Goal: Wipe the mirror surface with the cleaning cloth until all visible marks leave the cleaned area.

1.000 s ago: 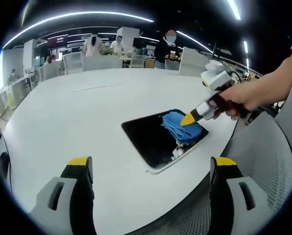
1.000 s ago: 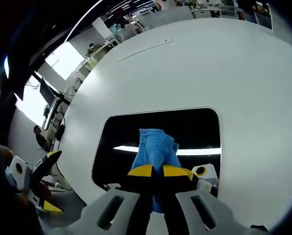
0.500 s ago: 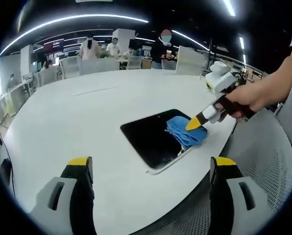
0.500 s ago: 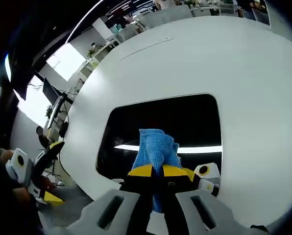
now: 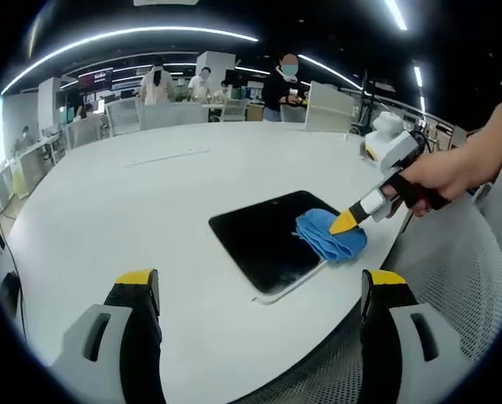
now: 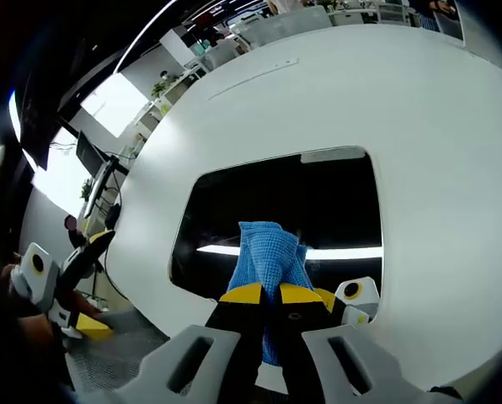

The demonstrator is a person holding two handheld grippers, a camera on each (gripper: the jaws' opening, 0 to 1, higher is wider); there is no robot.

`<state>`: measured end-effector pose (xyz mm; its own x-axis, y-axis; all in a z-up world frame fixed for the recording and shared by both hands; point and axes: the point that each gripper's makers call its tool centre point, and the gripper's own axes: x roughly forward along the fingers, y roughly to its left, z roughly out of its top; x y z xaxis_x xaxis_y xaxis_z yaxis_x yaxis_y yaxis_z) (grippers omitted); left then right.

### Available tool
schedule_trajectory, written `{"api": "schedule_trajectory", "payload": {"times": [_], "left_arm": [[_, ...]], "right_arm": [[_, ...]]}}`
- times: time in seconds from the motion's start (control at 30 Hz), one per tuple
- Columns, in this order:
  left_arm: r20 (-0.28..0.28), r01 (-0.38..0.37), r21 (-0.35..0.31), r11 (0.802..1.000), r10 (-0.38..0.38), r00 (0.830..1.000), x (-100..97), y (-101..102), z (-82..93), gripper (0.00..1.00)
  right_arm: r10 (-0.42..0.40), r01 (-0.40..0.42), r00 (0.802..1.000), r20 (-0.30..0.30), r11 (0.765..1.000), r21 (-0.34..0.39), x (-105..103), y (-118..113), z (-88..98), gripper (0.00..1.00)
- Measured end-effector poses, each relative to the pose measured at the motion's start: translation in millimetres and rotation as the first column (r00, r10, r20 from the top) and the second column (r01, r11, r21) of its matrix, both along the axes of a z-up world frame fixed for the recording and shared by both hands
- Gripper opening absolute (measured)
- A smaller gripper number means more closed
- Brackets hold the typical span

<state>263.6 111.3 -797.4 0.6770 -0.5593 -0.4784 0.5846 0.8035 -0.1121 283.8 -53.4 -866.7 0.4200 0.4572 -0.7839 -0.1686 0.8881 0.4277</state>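
A dark rectangular mirror (image 5: pixel 264 244) (image 6: pixel 318 206) lies flat on the round white table (image 5: pixel 133 202) near its edge. A blue cleaning cloth (image 5: pixel 328 236) (image 6: pixel 266 257) rests on the mirror's near-right corner. My right gripper (image 6: pixel 266 294) (image 5: pixel 347 223) is shut on the blue cloth and presses it to the glass, held by a person's hand (image 5: pixel 436 172). My left gripper (image 5: pixel 259 282) stands open over the table's front edge with nothing between its jaws; it also shows at the left edge of the right gripper view (image 6: pixel 66 282).
Several people (image 5: pixel 285 80) and white chairs (image 5: pixel 175 109) stand beyond the far side of the table. A grey mesh chair (image 5: pixel 445 286) sits at the right by the table edge. The wide table top (image 6: pixel 419 109) around the mirror is bare.
The right gripper has dragged the blue cloth across the mirror toward its near-right corner. The left gripper has held still.
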Motion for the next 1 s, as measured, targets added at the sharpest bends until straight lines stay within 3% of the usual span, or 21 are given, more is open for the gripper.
{"api": "schedule_trajectory", "payload": {"times": [0.5,1.0], "left_arm": [[-0.013,0.002,0.001,1.0,-0.002,1.0,-2.2,0.0,-1.8,0.99],[-0.027,0.009,0.004,1.0,-0.009,1.0,-4.2,-0.2,-3.8,0.99]], "right_arm": [[-0.011,0.011,0.999,-0.035,1.0,0.012,-12.3,-0.6,0.0,0.0],[-0.016,0.017,0.999,-0.04,1.0,0.025,-12.0,0.2,0.7,0.0]]}}
